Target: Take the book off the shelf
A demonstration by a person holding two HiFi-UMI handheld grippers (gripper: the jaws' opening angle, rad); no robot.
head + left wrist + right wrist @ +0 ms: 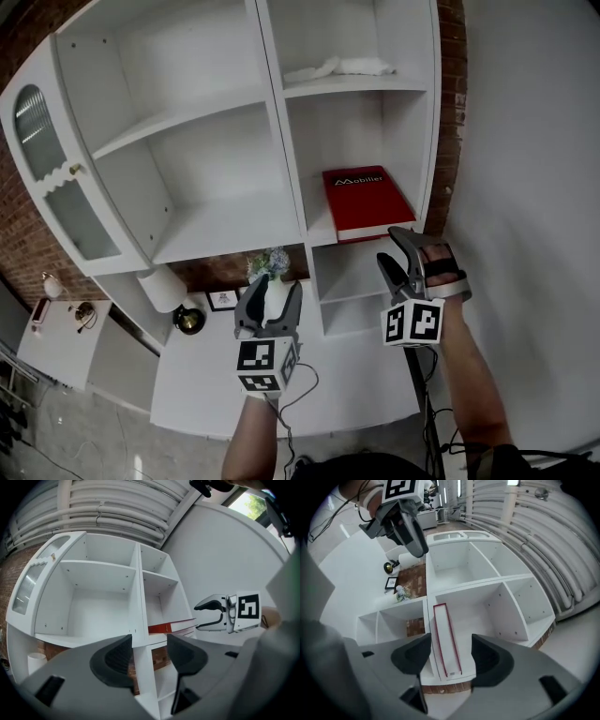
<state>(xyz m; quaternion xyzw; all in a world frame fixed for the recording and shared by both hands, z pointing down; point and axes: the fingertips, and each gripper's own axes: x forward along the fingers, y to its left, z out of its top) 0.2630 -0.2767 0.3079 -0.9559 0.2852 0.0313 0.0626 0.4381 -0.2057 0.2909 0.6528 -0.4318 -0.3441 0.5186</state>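
A red book (367, 202) with white lettering lies flat on the middle shelf of the right column of the white shelf unit (277, 141). My right gripper (401, 251) hangs just in front of the book's near edge, jaws open, nothing between them. In the right gripper view the book (446, 639) shows edge-on, in line with the gap of the right gripper (450, 651) but beyond the pads. My left gripper (269, 302) is lower and to the left, open and empty. The left gripper view shows the left gripper (149, 654), the book (161, 628) and the right gripper (209, 615).
A white cloth (339, 67) lies on the shelf above the book. On the white counter (216, 375) below stand a vase of flowers (269, 267), a small picture frame (222, 300), a white lamp (164, 286) and a dark round pot (188, 321). A glazed cabinet door (47, 169) stands at the left.
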